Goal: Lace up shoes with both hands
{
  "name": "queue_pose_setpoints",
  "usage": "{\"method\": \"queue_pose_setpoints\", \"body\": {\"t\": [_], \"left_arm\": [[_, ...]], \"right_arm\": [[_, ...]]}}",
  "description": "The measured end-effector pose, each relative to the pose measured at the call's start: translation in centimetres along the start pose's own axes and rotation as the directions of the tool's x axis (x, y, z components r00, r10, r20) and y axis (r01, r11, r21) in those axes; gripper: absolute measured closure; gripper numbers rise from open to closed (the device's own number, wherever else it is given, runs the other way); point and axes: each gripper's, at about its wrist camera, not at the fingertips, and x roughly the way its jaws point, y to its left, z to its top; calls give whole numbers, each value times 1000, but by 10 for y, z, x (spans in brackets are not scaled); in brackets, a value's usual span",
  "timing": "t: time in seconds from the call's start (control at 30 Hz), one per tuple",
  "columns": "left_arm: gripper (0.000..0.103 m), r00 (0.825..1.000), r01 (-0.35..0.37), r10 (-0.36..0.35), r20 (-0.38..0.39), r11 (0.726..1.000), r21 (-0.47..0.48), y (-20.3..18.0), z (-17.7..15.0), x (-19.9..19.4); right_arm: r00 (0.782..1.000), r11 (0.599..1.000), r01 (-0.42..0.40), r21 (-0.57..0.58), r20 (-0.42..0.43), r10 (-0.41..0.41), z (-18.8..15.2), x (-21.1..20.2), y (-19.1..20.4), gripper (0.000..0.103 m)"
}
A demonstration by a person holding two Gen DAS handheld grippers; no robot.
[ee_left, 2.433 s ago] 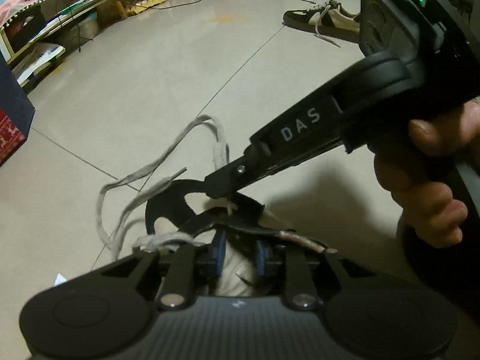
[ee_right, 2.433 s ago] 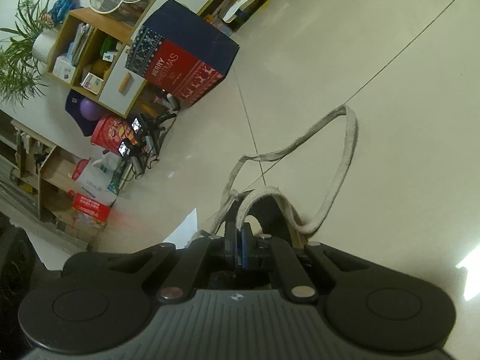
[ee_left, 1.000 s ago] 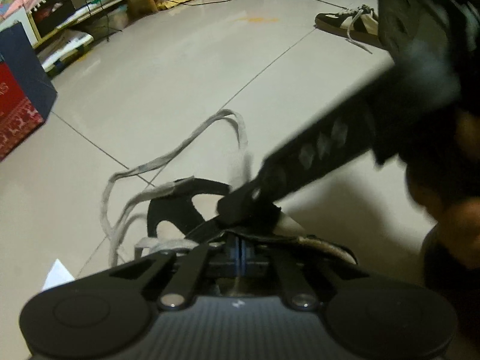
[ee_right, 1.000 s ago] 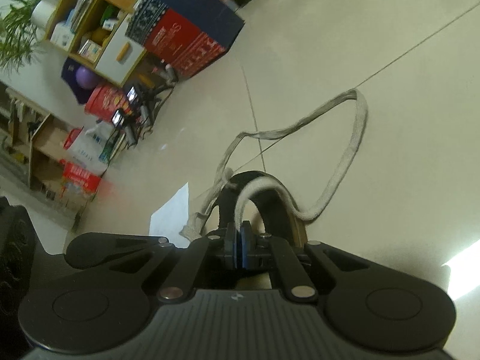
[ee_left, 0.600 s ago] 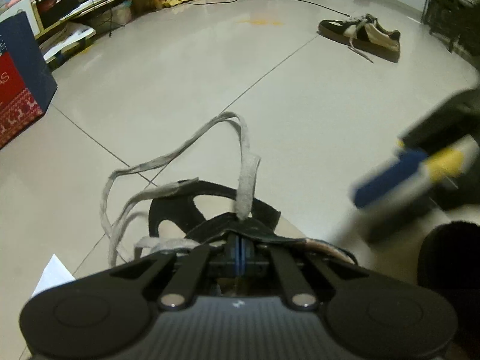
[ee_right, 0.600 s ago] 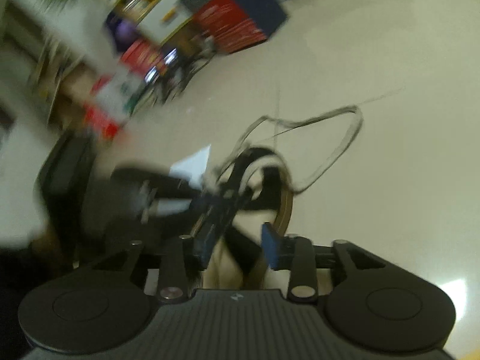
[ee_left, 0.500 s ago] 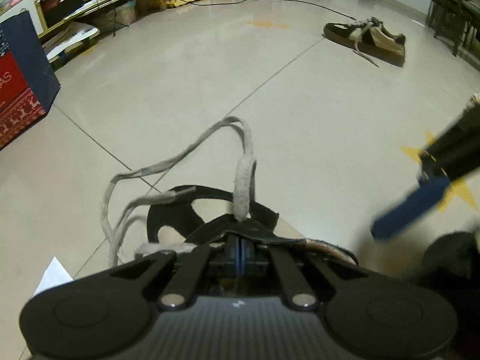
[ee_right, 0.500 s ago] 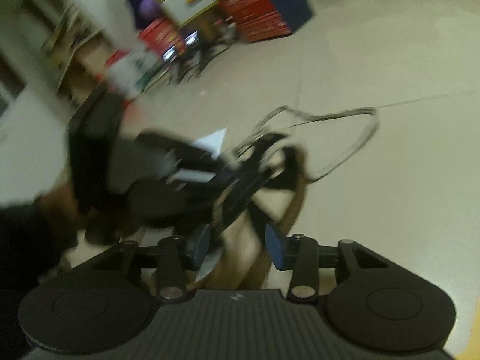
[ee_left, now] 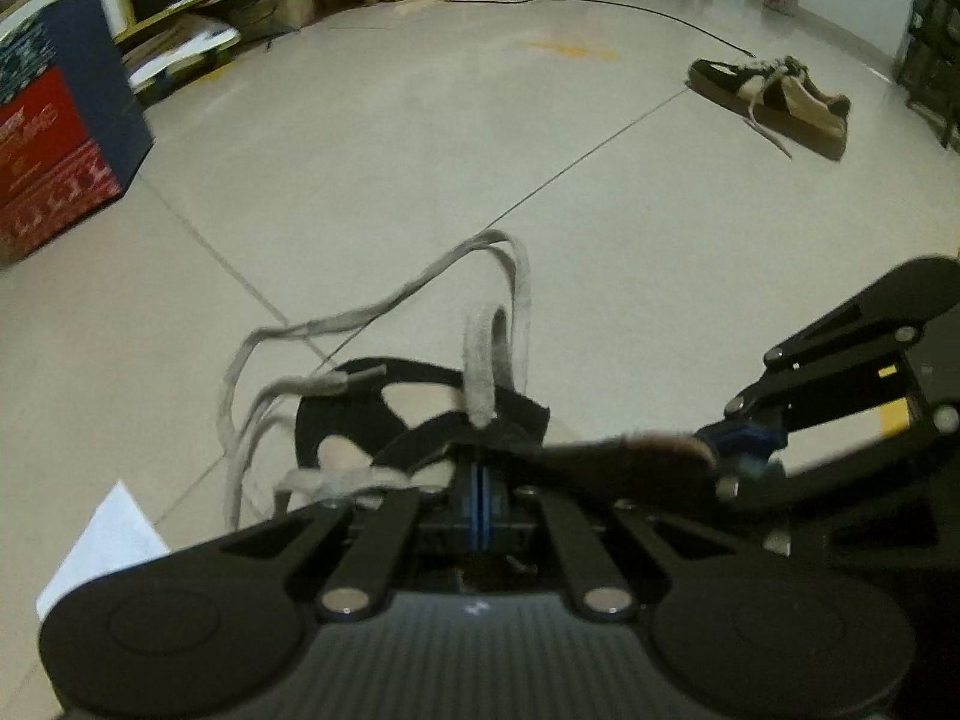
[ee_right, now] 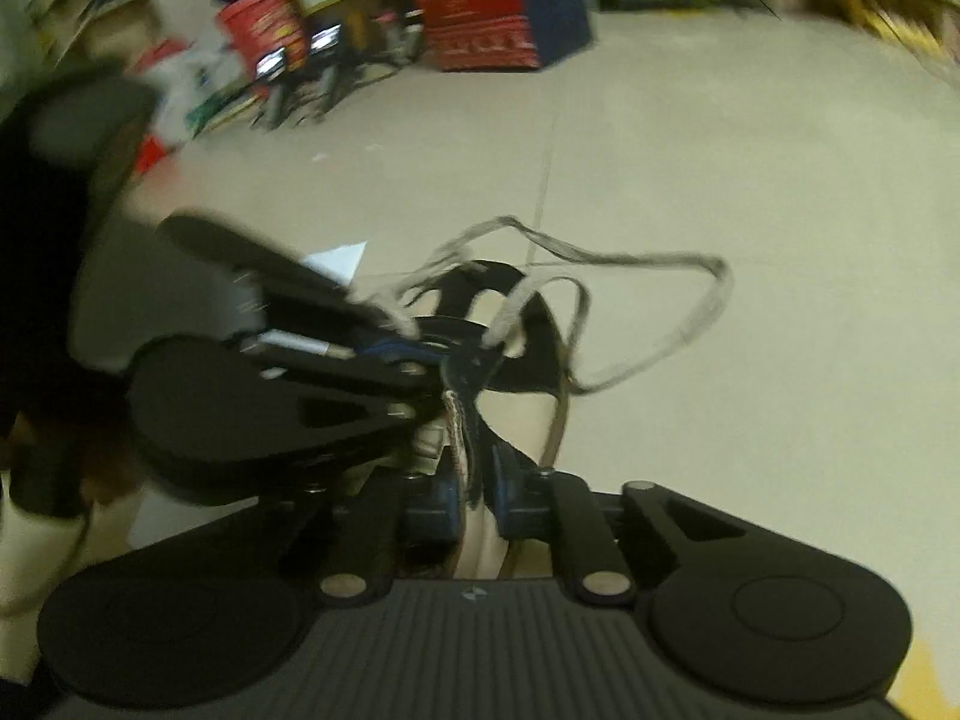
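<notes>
We see the shoe on the pale tiled floor, directly under both grippers, its dark upper and pale lining facing up at us. In the left wrist view the left gripper has its jaws pressed fully together, the blue pads meeting with no gap, clamped on the dark edge of the shoe's upper where the lace rises in a short loop just ahead of the pads. The rest of the lace trails in long loose loops across the floor beyond the shoe.

The right gripper comes in from the right side of the left view, its tips touching the brown edge of the shoe's side flap. In its own view the jaws are narrow and closing, with a thin strip of the shoe's upper standing between the blue pads; the picture is blurred there, and we cannot tell whether the pads already press on it.

A second shoe lies well apart across the floor, its laces loose. A white sheet of paper lies on the floor just beside the near shoe, and a red and navy box stands at the left edge
</notes>
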Motion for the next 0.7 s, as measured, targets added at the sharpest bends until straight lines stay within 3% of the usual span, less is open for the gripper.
{"method": "queue_pose_setpoints", "body": {"t": [0.17,0.3,0.4,0.47,0.53,0.57,0.6,0.63,0.67,0.7], "left_arm": [[102,1000,-15,15,-4,1000,-3,-3,-1,-4],[103,1000,23,-24,-4,998,-60,-5,-2,-28],[103,1000,-7,7,13,1000,-21,-10,-11,-42],[103,1000,13,-13,22,1000,8,-11,-12,-50],[100,1000,-13,12,26,999,33,-17,-7,-51],[98,999,-30,29,27,998,54,-21,-5,-51],[88,999,-48,46,28,996,76,-24,-2,-50],[82,997,-69,67,25,993,97,-26,0,-46],[82,996,-91,89,23,989,117,-27,1,-42],[81,994,-107,106,19,985,135,-28,2,-38]], "right_arm": [[1000,1000,12,-8,1,-12,0,5,5,95],[1000,999,-3,42,-6,3,1,9,-3,96],[1000,1000,7,9,3,-7,-2,10,3,95],[1000,1000,9,-22,2,-9,-1,8,5,93],[1000,999,25,-42,2,-25,1,6,4,71],[999,997,40,-59,9,-39,1,7,4,68],[999,996,45,-78,14,-45,0,8,3,66],[999,996,37,-83,16,-36,0,8,2,67],[1000,996,18,-85,18,-17,0,8,2,71],[1000,996,-3,-86,20,4,0,8,3,85]]}}
